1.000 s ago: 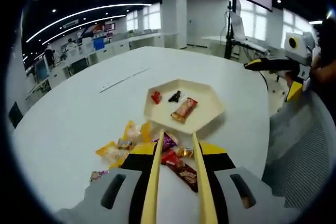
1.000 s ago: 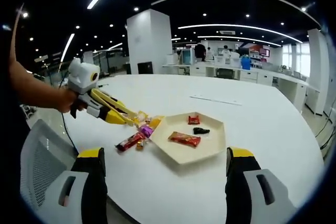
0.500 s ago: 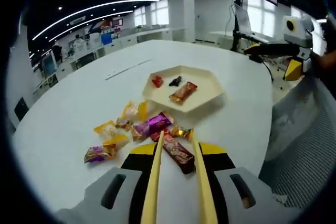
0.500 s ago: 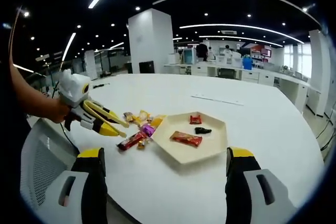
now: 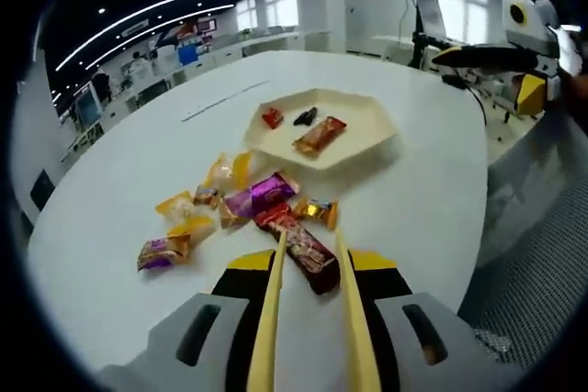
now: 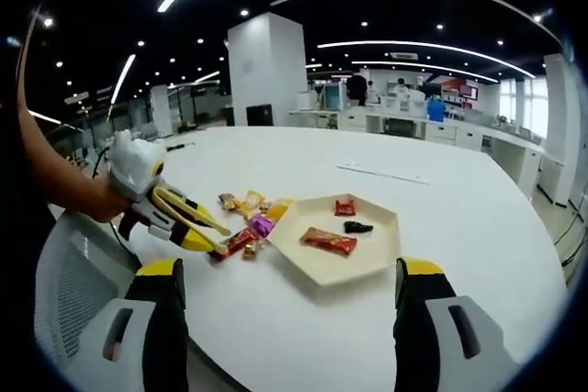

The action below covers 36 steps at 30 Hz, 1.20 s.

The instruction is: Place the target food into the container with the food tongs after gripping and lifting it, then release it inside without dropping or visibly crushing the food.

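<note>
Left gripper [image 5: 310,238] with yellow food tongs [image 5: 268,319] spread apart, tips on either side of long red-brown candy bar [image 5: 303,250] lying flat on white table [image 5: 110,199]; contact between tips and wrapper not clear. Seen from right gripper view, same left gripper [image 6: 219,247] held by a person's hand [image 6: 101,204], tong tips at near end of red bar [image 6: 236,242], beside the tray.

Candy bar just short of hexagonal cream tray [image 5: 367,130], on the side nearer the left gripper. Small gold-wrapped sweet [image 5: 319,211] touching bar's far end, between bar and tray. Purple-wrapped candy [image 5: 260,196] also just beside bar, nearer the tray. Yellow and orange packets [image 5: 188,218] farther out from the tray, loosely scattered; purple-and-gold piece [image 5: 162,250] farthest from it.

Inside tray: orange-red bar [image 5: 319,135], small red sweet [image 5: 272,117], small dark piece [image 5: 304,117], each apart from the others.

Right gripper [image 6: 287,323] off table edge, well back from tray, jaws wide apart, nothing between them.
</note>
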{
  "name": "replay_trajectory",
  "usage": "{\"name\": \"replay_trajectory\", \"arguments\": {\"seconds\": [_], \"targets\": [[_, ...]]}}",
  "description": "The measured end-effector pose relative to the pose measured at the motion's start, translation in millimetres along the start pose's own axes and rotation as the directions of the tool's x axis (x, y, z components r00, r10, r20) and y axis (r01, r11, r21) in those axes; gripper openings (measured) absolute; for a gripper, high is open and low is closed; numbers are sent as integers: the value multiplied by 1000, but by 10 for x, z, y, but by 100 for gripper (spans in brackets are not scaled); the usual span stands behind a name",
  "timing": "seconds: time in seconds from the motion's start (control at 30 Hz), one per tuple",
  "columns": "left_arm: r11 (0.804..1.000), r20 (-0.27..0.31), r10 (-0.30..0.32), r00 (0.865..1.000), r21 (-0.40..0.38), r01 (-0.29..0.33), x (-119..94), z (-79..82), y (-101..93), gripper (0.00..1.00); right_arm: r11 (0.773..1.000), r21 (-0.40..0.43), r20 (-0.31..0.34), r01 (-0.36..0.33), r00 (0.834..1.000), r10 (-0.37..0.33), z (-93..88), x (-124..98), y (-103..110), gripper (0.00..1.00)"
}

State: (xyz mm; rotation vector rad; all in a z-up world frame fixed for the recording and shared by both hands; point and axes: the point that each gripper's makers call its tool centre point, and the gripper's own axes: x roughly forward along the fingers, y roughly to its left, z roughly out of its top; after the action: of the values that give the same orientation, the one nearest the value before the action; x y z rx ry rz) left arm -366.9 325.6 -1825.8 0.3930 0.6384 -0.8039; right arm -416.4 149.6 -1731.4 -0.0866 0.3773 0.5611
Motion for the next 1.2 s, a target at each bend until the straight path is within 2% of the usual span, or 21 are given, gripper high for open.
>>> {"name": "replay_trajectory", "arguments": {"seconds": [0.13, 0.4, 0.47, 0.5, 0.53, 0.57, 0.67, 0.77, 0.9, 1.0, 1.03, 1.2], "targets": [[1000, -17, 8, 1000, -4, -8, -28, -78, 36, 25, 1000, 2, 0, 0, 1000, 0, 3, -3, 0, 93], [1000, -45, -2, 999, -17, 1, -80, -141, 265, 25, 1000, -2, -4, -7, 1000, 7, -1, 4, 16, 93], [999, -56, -44, 997, -31, 43, -69, -171, 257, 25, 1000, -5, -5, -5, 1000, 5, -3, 4, 13, 93], [996, -84, -74, 994, -63, 69, -73, -218, 243, 25, 1000, -4, -3, -4, 1000, 4, 0, 3, 12, 93], [995, -72, -81, 994, -57, 77, -65, -197, 265, 25, 1000, -3, -3, -2, 1000, 2, -1, 2, 5, 93], [988, -43, -149, 988, -57, 146, -57, -146, 180, 25, 1000, -1, -3, 0, 1000, 0, -2, 1, 0, 92], [991, -68, -132, 989, -15, 131, -43, -130, 209, 25, 1000, -1, -2, 1, 1000, -1, 2, -3, 1, 92], [990, -76, -140, 987, -29, 138, -1, -90, 202, 26, 1000, -1, -1, 2, 1000, -2, 3, -4, -1, 92], [988, -103, -151, 983, -34, 148, 85, -110, 167, 25, 1000, 2, 0, 7, 1000, -7, 2, -9, -15, 92], [991, -133, -136, 982, -10, 136, 111, -163, 163, 24, 1000, 4, 1, 11, 1000, -11, 6, -15, -21, 92], [992, -115, -123, 986, 2, 124, 98, -134, 185, 23, 1000, 5, 3, 12, 1000, -12, 9, -16, -22, 92], [991, -97, -135, 986, -10, 135, 108, -156, 174, 23, 1000, 8, 7, 18, 1000, -18, 11, -22, -37, 92]]}}
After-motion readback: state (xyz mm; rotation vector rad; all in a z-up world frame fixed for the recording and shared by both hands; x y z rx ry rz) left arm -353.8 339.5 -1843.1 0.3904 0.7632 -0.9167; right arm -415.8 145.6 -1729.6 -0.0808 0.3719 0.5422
